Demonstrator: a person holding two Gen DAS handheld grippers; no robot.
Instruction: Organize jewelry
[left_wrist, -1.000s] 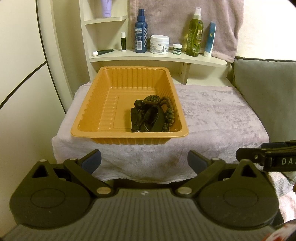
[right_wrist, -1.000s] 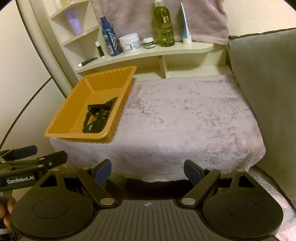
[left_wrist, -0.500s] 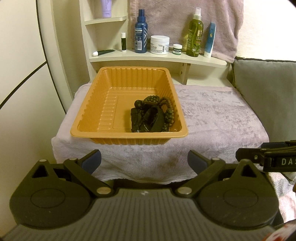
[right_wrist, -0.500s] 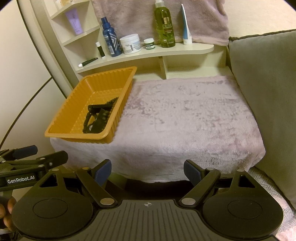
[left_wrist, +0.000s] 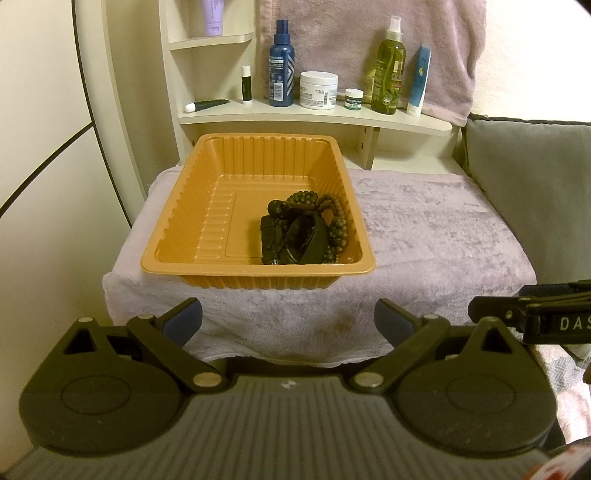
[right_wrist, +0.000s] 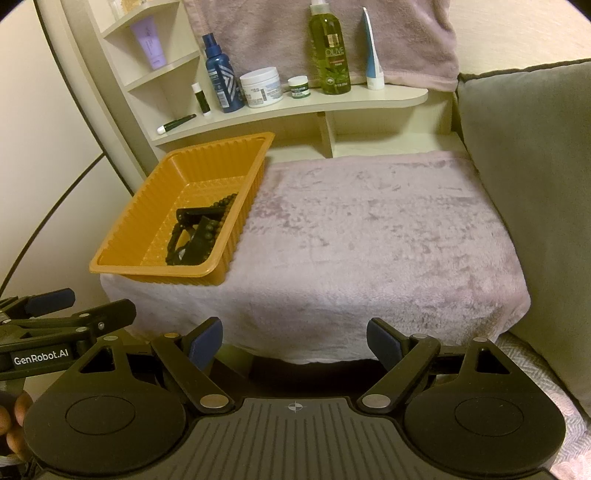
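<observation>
Jewelry (left_wrist: 304, 230), a dark beaded strand tangled with black bands, lies in the near right corner of the orange tray (left_wrist: 184, 236), well ahead of both grippers. Left gripper (left_wrist: 288, 319) and right gripper (right_wrist: 294, 338) hang before the tray with fingers spread wide, holding nothing; only the towel's (right_wrist: 369, 240) draped edge lies between. Beyond the tray, a shelf (left_wrist: 406, 123) carries bottles and jars.
</observation>
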